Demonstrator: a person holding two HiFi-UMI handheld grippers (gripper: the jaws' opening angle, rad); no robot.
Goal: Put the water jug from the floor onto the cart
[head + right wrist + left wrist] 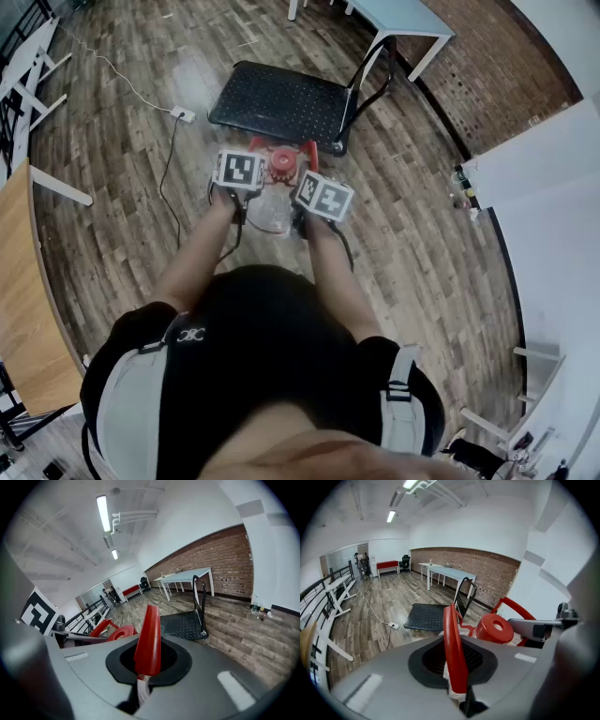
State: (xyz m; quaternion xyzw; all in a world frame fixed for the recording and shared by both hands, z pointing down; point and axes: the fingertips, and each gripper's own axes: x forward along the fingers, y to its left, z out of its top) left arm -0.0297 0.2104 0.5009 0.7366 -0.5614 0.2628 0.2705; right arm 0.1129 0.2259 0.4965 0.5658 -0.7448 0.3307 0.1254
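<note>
The water jug (pixel 269 212) has a clear body, a red cap (pixel 282 161) and red handles. In the head view it sits between my two grippers, just before the near edge of the black cart (pixel 281 101). My left gripper (pixel 246 199) is shut on the jug's red handle (pixel 451 639). My right gripper (pixel 302 214) is shut on the other red handle (pixel 150 639). The cap (pixel 494 629) and the cart's platform (pixel 429 616) show beyond the left jaws. Whether the jug rests on the floor I cannot tell.
The cart's upright push handle (pixel 370 66) stands on its right side. A power strip (pixel 183 114) with its cable lies on the wooden floor to the left. A white table (pixel 403 14) stands behind the cart, and a wooden tabletop (pixel 23 309) at the left edge.
</note>
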